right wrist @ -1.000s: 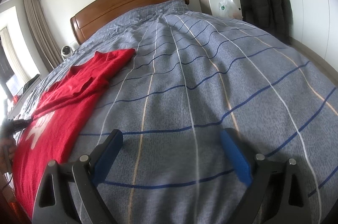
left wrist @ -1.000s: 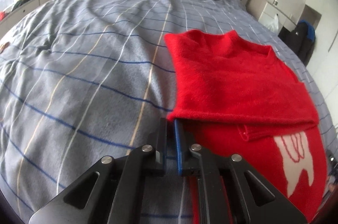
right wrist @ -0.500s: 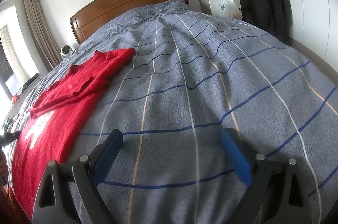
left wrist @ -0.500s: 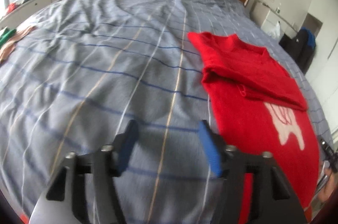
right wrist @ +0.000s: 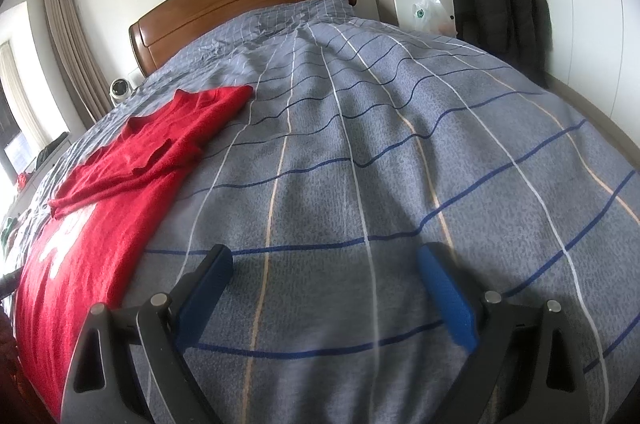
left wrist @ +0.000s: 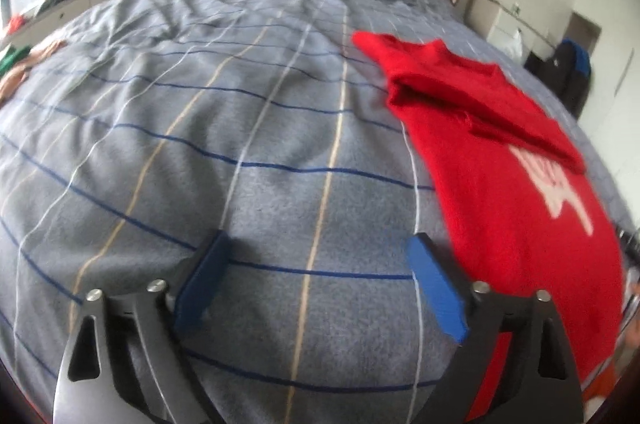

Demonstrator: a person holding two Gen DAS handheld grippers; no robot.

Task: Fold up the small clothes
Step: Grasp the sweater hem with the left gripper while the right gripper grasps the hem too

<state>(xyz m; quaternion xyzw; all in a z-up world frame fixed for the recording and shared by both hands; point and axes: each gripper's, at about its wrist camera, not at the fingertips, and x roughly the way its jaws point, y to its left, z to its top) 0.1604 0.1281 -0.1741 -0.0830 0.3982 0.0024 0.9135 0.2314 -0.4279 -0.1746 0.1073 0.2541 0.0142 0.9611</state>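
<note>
The left gripper [left wrist: 318, 278] is hovering over the grey striped bedspread [left wrist: 224, 127], its jaws opening wide with only bare bedspread between them. The red sweater [left wrist: 504, 159] is lying flat ahead and to the right of this gripper, its upper part folded over. The right gripper [right wrist: 326, 284] is standing wide and holding nothing; the sweater is lying to its left.

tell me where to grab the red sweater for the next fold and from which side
Probably the bottom hem of the red sweater, coming from the foot of the bed. The top is already folded down over the chest, while the lower part lies flat, leaving that edge free to pinch. Left gripper, jaws opening and empty, is nearest.
</note>
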